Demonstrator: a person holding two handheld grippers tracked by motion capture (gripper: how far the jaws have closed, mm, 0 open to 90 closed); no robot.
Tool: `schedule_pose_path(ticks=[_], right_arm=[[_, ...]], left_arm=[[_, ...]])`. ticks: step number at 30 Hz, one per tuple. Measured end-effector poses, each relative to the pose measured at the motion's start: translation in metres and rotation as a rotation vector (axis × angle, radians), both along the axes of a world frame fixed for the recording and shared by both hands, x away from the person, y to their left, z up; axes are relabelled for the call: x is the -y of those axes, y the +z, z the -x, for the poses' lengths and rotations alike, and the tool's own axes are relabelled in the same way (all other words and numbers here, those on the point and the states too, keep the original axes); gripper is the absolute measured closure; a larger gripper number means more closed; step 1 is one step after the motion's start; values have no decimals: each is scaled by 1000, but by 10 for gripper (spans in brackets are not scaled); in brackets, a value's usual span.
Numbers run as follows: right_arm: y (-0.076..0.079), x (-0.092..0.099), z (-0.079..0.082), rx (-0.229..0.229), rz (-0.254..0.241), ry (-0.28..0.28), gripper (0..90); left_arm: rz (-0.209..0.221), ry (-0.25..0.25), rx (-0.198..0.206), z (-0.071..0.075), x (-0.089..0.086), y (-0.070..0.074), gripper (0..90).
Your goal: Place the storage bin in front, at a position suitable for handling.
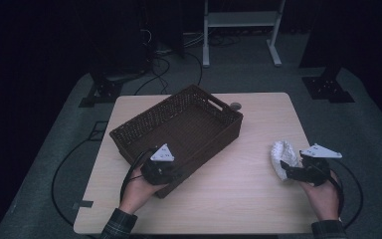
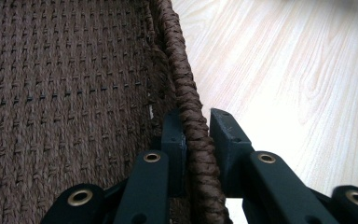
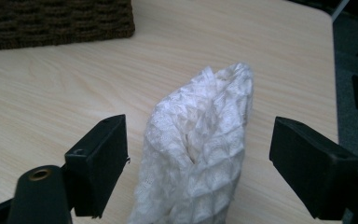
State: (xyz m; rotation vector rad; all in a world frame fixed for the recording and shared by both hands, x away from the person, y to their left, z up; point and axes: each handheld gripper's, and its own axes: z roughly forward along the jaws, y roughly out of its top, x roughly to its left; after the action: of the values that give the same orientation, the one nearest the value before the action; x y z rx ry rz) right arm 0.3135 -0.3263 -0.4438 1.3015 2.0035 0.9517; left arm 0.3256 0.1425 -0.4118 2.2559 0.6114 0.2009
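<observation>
The brown woven basket [image 1: 179,129] is steadied at its rim by the left gripper [image 2: 196,140], while the white netted cloth [image 3: 200,149] is straddled by the right gripper's [image 3: 198,163] wide fingers, so closing seems required next.

Rough woven basket [image 1: 179,124]; matt pale wood table [image 1: 238,184].

White foam net [image 3: 200,149] bottom cut off by right gripper view's edge, basket [image 2: 65,93] cropped in left gripper view.
</observation>
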Motion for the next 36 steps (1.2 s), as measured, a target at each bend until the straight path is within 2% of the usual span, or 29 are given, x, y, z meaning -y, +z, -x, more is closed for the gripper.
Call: schedule_pose_path(ticks=[3,9,13,16,18,21,26,30,36], right_arm=[[-4,-1,-8,-20,11,3,165],[-13,4,-26,-101,-40,10,127],[-22,0,-33,-148,-14,27,135],[-30,-5,-37,-186,19,31,177],[-35,-8,-38,-201,47,39,283],[-40,-12,-36,-195,68,51,416],[-37,-14,-32,-178,76,61,549],[-33,-14,-30,-164,53,76,597],[-24,-13,-29,-140,2,104,611]], left_arm=[[0,-1,-1,0,0,0,752],[8,1,-7,0,0,0,744],[7,-1,-9,0,0,0,738],[8,-2,-10,0,0,0,737],[10,-2,-12,0,0,0,731],[11,-4,-14,0,0,0,727],[12,-5,-17,0,0,0,723],[13,-5,-18,0,0,0,719],[14,-5,-21,-1,0,0,719]])
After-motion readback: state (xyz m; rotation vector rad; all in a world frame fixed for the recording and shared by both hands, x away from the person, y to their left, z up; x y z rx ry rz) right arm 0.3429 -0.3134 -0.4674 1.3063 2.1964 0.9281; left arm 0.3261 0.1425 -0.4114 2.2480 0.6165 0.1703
